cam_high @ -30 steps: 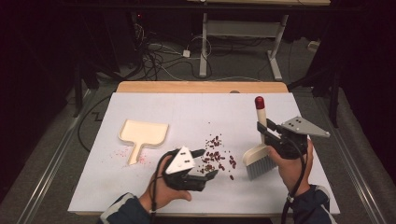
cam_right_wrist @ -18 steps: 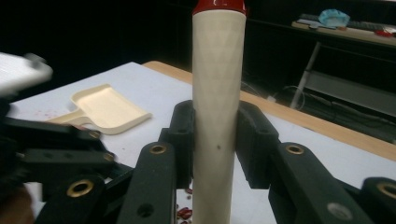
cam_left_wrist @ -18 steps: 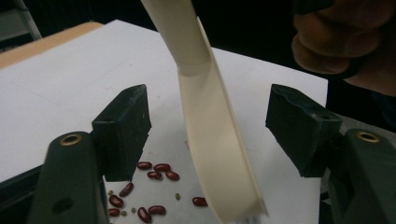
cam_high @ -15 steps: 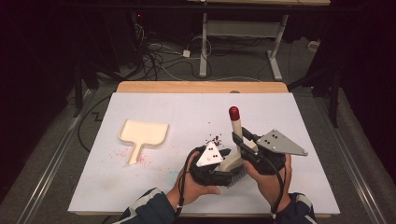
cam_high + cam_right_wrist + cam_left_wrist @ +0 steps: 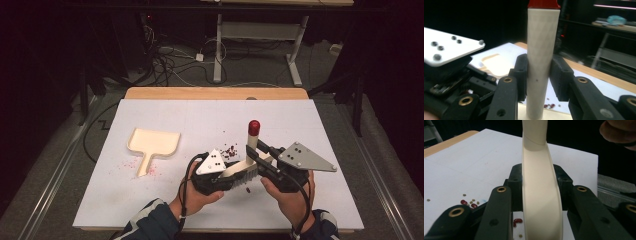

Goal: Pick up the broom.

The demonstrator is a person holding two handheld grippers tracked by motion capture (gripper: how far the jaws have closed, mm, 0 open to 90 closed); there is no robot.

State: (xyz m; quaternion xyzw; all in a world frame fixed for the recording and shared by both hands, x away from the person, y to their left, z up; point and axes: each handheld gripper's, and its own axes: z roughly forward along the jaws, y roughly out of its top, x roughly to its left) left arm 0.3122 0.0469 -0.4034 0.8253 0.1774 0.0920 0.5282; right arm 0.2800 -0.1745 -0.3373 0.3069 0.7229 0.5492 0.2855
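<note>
Both grippers clamp the brush (image 5: 246, 167) at mid-table: the right gripper (image 5: 260, 156) on its handle, the left gripper (image 5: 231, 175), jaws having just closed, on its curved back. Pulling against each other could twist it loose, probably scattering the beans (image 5: 230, 150) away from the dustpan (image 5: 152, 142).

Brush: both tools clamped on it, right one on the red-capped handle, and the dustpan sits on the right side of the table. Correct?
Not quite. The dustpan lies on the left side of the table, as the high view shows. Both the left tool and right tool do clamp the brush.
</note>
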